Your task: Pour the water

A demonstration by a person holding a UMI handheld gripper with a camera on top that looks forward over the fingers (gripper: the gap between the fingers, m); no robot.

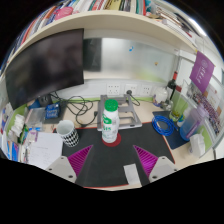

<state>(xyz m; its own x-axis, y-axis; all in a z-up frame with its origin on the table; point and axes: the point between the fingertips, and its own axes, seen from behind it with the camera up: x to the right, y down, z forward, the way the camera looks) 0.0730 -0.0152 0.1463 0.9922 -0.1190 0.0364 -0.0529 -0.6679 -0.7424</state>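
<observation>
**A:** What are the tongs (112,160) doing?

**B:** They are spread wide and grasp nothing. The two pink pads (79,158) stand well apart, bare desk between them.

**A:** And the bottle?

**B:** The white bottle (111,121) with a green cap stands upright just ahead of the fingers, on a red coaster (110,141). I cannot tell what is in it.

**A:** Any other containers?

**B:** A small striped cup (67,133) stands to the left of the bottle, near the left finger; its contents are hidden. A dark bottle (171,93) stands far right, by the wall. A dark monitor (45,65) sits far left.
</observation>
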